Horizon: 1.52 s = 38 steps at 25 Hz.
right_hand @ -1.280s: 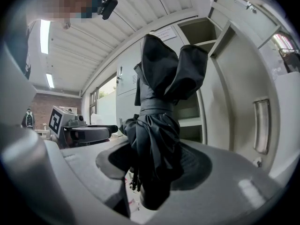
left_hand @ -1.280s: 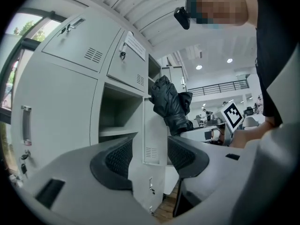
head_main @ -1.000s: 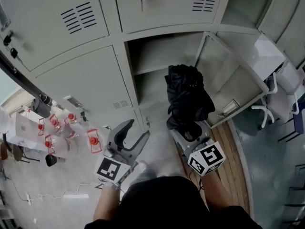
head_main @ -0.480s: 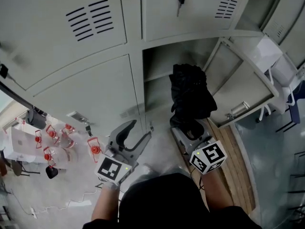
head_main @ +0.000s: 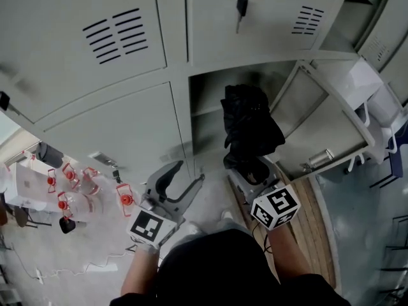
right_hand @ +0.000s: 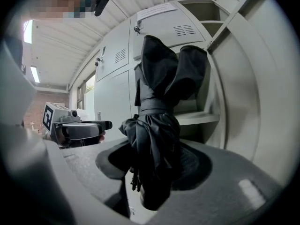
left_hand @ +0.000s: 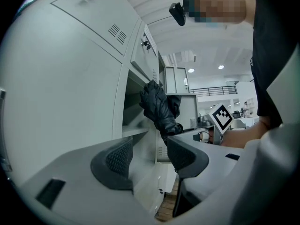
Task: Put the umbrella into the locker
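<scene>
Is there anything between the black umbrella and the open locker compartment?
Nothing visible. The folded black fabric umbrella, clamped in the right gripper, faces the open grey metal locker; its door is swung aside to the right.

Head camera is looking steeply down at the locker [head_main: 207, 104] front. Left gripper [left_hand: 149, 157] camera is facing level along its jaws, viewing the locker side-on. Right gripper [right_hand: 157, 165] camera is sitting close behind the umbrella [right_hand: 157, 125]. All three are sharing the open locker and umbrella.

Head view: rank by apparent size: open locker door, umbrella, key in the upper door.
Largest to smallest:
1. open locker door
2. umbrella
3. key
The gaps are plain, with no close calls.
</scene>
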### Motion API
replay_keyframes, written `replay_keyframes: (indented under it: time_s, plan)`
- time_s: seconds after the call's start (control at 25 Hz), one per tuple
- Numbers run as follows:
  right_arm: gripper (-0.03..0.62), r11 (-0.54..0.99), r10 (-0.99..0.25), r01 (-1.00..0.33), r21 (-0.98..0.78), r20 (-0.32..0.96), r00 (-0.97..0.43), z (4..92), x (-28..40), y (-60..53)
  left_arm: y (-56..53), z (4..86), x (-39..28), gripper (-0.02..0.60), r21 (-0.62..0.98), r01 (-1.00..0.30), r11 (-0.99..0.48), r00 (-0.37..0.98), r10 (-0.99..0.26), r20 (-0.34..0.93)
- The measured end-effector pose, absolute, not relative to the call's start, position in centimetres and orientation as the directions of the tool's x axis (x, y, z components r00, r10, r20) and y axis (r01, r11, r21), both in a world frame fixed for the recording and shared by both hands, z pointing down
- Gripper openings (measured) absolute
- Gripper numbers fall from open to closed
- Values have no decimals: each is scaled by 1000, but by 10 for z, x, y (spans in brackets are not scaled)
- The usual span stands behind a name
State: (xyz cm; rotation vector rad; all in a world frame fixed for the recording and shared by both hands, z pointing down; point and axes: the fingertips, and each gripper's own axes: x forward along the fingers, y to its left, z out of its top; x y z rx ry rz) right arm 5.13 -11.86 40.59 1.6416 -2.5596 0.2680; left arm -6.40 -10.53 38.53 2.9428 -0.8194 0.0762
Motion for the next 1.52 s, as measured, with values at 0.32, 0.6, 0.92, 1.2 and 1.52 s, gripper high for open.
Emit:
replay_keyframes:
  time_s: [0.32, 0.6, 0.92, 1.2, 1.52]
  plan:
    - [218, 493, -828, -858, -145, 223, -514, 410, 58, -158, -110, 385, -53, 229, 69, -597, -799, 801, -591, 90]
    - [218, 569, -754, -786, -241, 228, -616, 405, 45, -195, -116, 383, -60, 229, 62, -668, -741, 743, -662, 100]
    - [219, 602, -644, -653, -460, 203, -737, 397, 23, -222, -123, 379, -69, 229, 57, -719, -692, 694, -713, 97]
    - [222, 532, -567, -533, -658, 191, -801, 397, 16, -245, -124, 380, -71, 229, 64, -735, -675, 678, -728, 101]
    - [229, 427, -529, -365, -828, 98, -843, 394, 15, -255, -125, 380, -71, 229, 69, -740, -669, 673, -733, 98]
